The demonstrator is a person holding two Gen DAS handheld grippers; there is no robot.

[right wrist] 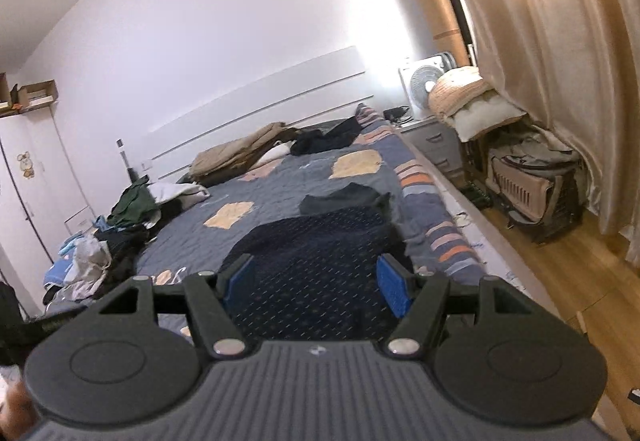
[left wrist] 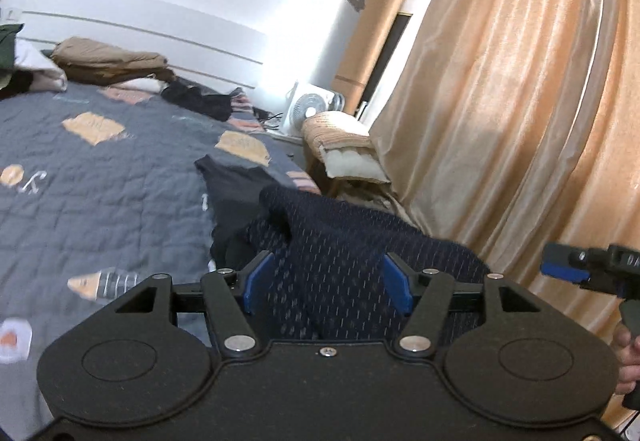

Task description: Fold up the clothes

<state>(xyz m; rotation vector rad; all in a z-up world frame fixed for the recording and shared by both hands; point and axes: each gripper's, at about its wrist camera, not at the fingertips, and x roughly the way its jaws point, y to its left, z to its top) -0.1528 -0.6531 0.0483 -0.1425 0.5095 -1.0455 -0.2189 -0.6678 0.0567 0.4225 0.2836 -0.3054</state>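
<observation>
The navy garment [left wrist: 352, 241] runs under the left gripper's body, its near edge hidden.

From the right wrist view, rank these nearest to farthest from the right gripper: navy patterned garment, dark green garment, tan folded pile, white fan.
1. Navy patterned garment, between its fingers.
2. Dark green garment, just beyond.
3. Tan folded pile, by the headboard, left.
4. White fan, far right.

Dim indoor light, bright glare on the wall [right wrist: 384, 81] beside the fan [right wrist: 424, 81], curtain [left wrist: 500, 101] softly sheened, strong fisheye bending with dark corners, slight blur, gripper bodies shadowed.
</observation>
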